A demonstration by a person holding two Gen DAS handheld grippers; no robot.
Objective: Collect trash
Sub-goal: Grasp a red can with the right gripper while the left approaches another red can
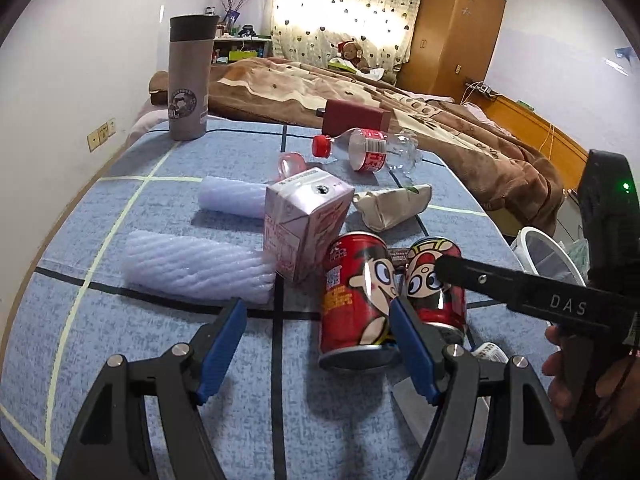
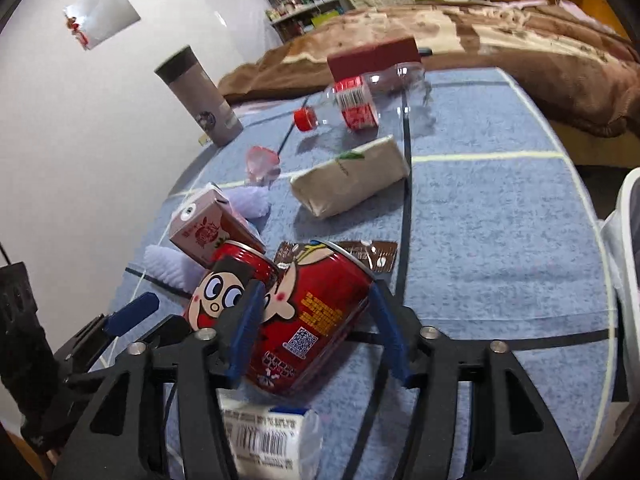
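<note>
Two red cartoon cans stand side by side on the blue checked tablecloth. My right gripper is shut on the right can, which tilts between its blue pads; this can also shows in the left wrist view. My left gripper is open and empty just in front of the left can, which also shows in the right wrist view. Behind the cans are a pink drink carton, two white foam sleeves, a beige pouch and a clear bottle with a red cap.
A grey thermos stands at the far left of the table. A dark red box lies at the back edge. A white bin sits off the right edge. A white labelled packet lies under my right gripper. A bed lies beyond.
</note>
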